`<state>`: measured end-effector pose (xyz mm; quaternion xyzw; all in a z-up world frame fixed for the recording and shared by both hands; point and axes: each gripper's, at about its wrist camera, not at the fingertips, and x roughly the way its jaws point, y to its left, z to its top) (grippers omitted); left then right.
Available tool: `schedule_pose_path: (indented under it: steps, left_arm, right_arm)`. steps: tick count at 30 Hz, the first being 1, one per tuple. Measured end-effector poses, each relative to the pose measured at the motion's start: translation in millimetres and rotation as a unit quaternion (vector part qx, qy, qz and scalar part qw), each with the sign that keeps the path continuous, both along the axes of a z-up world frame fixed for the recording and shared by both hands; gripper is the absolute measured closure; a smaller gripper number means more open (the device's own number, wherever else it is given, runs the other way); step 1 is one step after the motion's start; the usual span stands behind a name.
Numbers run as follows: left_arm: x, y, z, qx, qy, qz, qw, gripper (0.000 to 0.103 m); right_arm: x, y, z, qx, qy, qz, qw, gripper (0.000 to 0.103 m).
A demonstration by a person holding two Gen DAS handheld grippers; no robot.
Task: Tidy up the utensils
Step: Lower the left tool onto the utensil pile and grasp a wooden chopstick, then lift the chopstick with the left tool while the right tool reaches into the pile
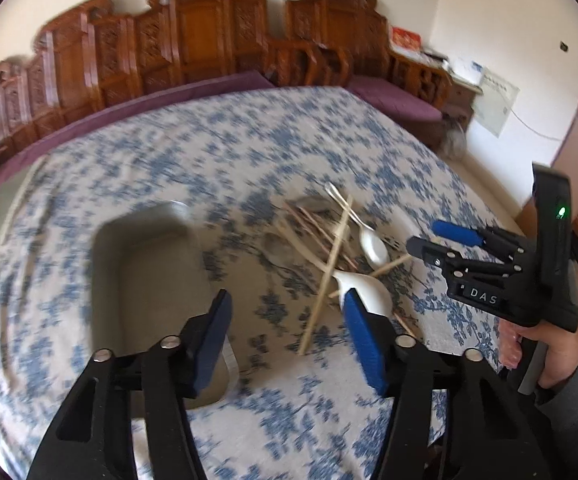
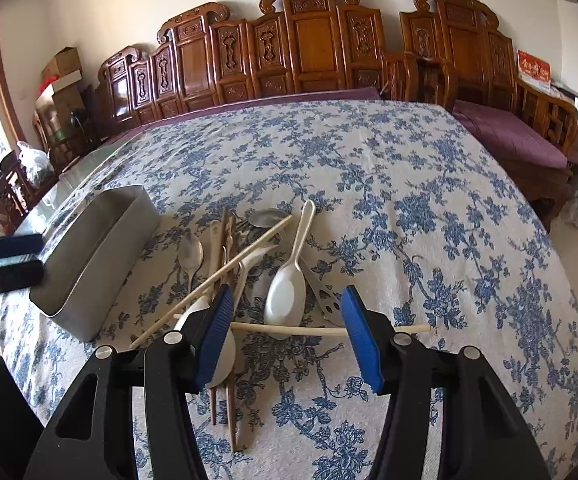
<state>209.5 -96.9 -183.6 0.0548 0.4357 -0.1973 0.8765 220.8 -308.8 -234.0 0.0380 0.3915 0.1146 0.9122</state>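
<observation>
A pile of utensils lies on the blue-flowered cloth: a white ceramic spoon [image 2: 287, 296], a second white spoon [image 2: 219, 344] under my right gripper's left finger, metal spoons [image 2: 190, 256], a slotted metal utensil [image 2: 325, 296], pale chopsticks [image 2: 309, 330] and dark wooden chopsticks [image 2: 231, 408]. A grey metal tray [image 2: 89, 264] stands left of the pile and looks empty. My right gripper [image 2: 287, 334] is open just above the near edge of the pile. My left gripper [image 1: 285, 340] is open and empty above the tray [image 1: 153, 280], left of the pile [image 1: 337, 248].
The table [image 2: 449, 200] fills the view, its right edge dropping to the floor. Carved wooden benches [image 2: 309, 48] with purple cushions run behind it. My right gripper also shows in the left wrist view [image 1: 437, 238], held by a hand at the right.
</observation>
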Motion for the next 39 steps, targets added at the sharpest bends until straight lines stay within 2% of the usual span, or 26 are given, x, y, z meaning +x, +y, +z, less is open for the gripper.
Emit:
schedule_pose_path:
  steps: [4,9,11,14,16,17,22,29,34,39]
  left_arm:
    - [17.0,-17.1,-31.8,0.006,0.031,-0.015,0.9994,0.066]
    - [30.2,-29.6,-63.6,0.015,0.061,-0.025,0.9977,0.073]
    - [32.4,-32.5,-71.3,0.017,0.069,-0.028,0.9971,0.075]
    - [36.6,-34.6,-81.5,0.026,0.075,-0.028,0.9965,0.085]
    - [37.2,-34.4,-84.3,0.029,0.075,-0.03,0.9964,0.095]
    - [37.2,-34.1,-84.7,0.028,0.074,-0.03,0.9964,0.096]
    - [27.4,-25.9,-73.5,0.01,0.059,-0.027,0.9979,0.099]
    - [-3.0,-4.5,-36.3,-0.021,0.013,-0.026,0.9994,0.099]
    - [-19.3,9.1,-13.8,-0.021,-0.027,-0.023,0.9991,0.099]
    - [-26.2,26.0,-5.3,-0.035,-0.037,-0.017,0.9986,0.099]
  right_arm:
    - [4.5,-3.5,-6.2,0.0,0.007,-0.002,1.0,0.045]
    - [7.6,-2.5,-9.7,0.002,0.01,0.002,1.0,0.045]
    - [8.6,-0.2,-8.5,0.003,0.007,0.006,1.0,0.045]
    - [10.0,2.2,-7.1,0.009,0.006,0.008,1.0,0.045]
    - [11.2,4.0,-4.9,0.012,0.004,0.008,1.0,0.045]
    - [11.9,4.9,-4.3,0.014,0.004,0.009,1.0,0.045]
    - [14.6,14.6,-2.2,0.017,0.003,0.013,1.0,0.045]
    - [8.3,39.0,-4.3,0.006,0.007,0.033,0.999,0.045]
    - [-1.7,61.3,-11.0,-0.018,0.014,0.049,0.999,0.045]
    - [-12.1,82.5,-17.1,-0.067,0.011,0.055,0.996,0.044]
